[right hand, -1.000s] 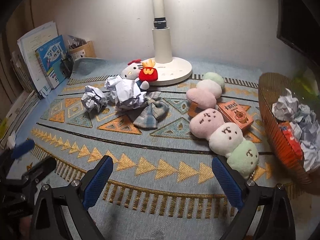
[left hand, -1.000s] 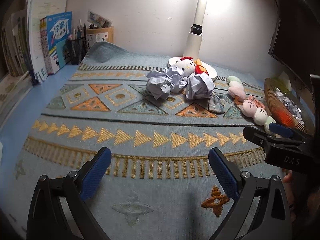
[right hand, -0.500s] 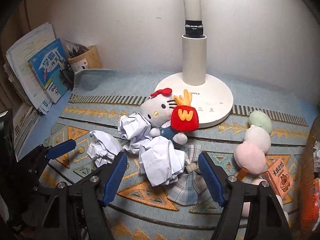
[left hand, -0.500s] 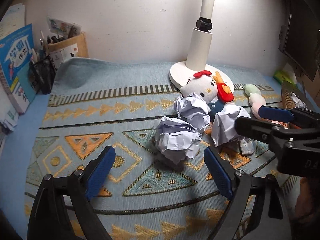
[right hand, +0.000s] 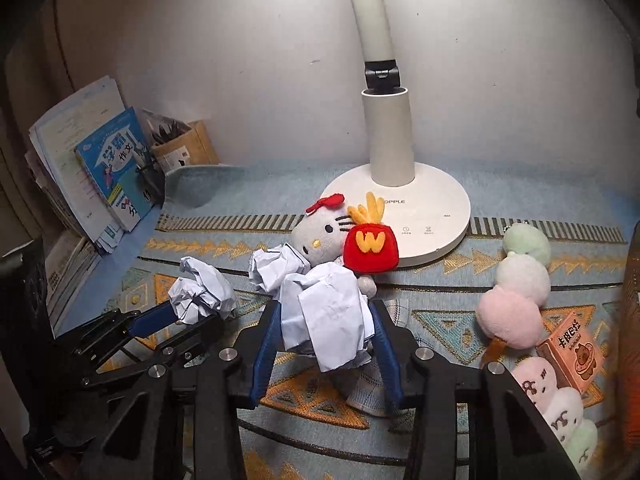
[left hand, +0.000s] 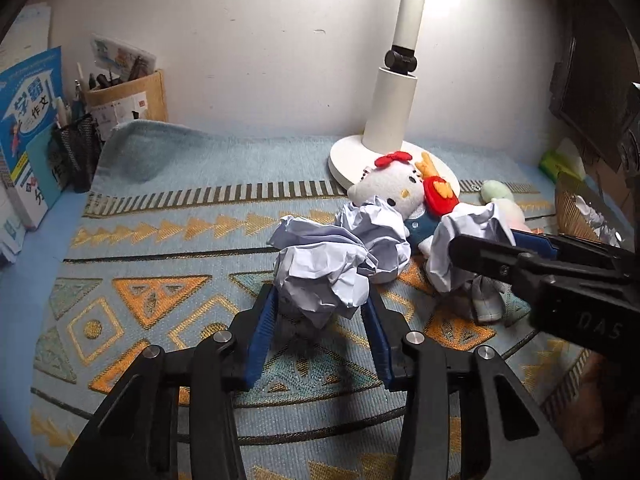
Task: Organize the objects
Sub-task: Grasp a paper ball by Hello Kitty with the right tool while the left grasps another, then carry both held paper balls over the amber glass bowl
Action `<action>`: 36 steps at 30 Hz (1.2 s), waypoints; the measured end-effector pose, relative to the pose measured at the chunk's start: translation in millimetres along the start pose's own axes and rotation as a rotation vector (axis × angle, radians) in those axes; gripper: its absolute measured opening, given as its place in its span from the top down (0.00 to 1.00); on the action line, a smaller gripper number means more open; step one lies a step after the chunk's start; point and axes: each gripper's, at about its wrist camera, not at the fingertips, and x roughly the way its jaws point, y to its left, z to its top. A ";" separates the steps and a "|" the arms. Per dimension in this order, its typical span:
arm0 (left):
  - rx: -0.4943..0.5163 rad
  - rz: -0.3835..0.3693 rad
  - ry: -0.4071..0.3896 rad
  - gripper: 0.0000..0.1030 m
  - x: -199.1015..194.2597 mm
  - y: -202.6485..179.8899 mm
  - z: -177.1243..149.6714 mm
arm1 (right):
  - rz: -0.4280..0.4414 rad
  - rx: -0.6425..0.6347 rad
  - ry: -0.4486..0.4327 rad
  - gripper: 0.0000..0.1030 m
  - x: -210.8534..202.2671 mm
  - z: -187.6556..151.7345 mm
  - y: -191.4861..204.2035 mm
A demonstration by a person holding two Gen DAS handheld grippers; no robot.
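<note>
Three crumpled white paper balls lie on the patterned mat beside a Hello Kitty plush. My left gripper is closing, its blue pads against both sides of the left paper ball; the right wrist view shows this gripper and ball at the left. My right gripper is closing too, its pads pressed on the front paper ball, which lies on a plaid cloth piece. The left wrist view shows that gripper at the right. The third paper ball rests against the plush.
A white lamp base stands behind the plush. Right of it lie pastel dango plushes and a small orange box. A woven basket holding paper sits far right. Books and a pen holder line the left wall.
Both grippers moved forward over the mat to the paper balls. Their wide-open jaws narrowed until each pair of pads sits on a ball.
</note>
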 end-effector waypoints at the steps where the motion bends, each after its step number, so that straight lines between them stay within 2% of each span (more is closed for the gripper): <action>1: -0.006 0.003 -0.007 0.62 -3.9 0.8 -0.9 | 0.002 -0.001 -0.005 0.58 -7.9 -0.7 0.5; 5: -0.024 0.005 -0.030 0.62 -36.0 -6.5 -12.6 | 0.014 -0.035 -0.018 0.58 -47.7 -20.1 3.4; 9: -0.056 -0.036 -0.058 0.62 -77.4 -26.0 -39.3 | 0.038 -0.093 -0.004 0.58 -82.5 -61.7 3.9; 12: -0.045 -0.038 -0.056 0.62 -93.3 -45.7 -62.5 | 0.029 -0.139 0.034 0.58 -89.6 -96.4 2.6; 15: -0.026 -0.027 -0.039 0.62 -89.7 -61.9 -79.8 | 0.039 -0.118 0.068 0.58 -85.5 -116.3 -7.4; 17: -0.020 0.001 -0.020 0.62 -84.5 -66.3 -83.8 | 0.041 -0.097 0.084 0.58 -82.7 -121.3 -15.0; 18: -0.013 0.016 -0.041 0.62 -88.1 -67.1 -83.2 | 0.054 -0.083 0.085 0.58 -82.6 -121.9 -17.6; 20: -0.016 0.002 -0.053 0.62 -89.8 -64.7 -82.7 | 0.063 -0.079 0.086 0.58 -79.8 -122.0 -18.4; 24: -0.097 -0.031 0.026 0.62 -74.6 -47.8 -82.6 | 0.074 -0.075 0.085 0.58 -77.9 -121.6 -19.3; 27: -0.130 -0.061 0.008 0.62 -78.0 -42.2 -85.4 | 0.085 -0.054 0.088 0.56 -77.8 -121.8 -23.4; 29: -0.125 -0.054 0.010 0.62 -78.0 -43.9 -85.8 | 0.086 -0.048 0.092 0.50 -77.9 -121.5 -24.4; 31: -0.112 -0.042 0.015 0.62 -77.0 -46.8 -85.5 | 0.056 -0.047 0.100 0.32 -77.2 -121.7 -24.6; 36: -0.105 -0.039 0.020 0.62 -76.6 -47.3 -85.1 | 0.048 -0.088 0.086 0.32 -79.2 -122.8 -17.5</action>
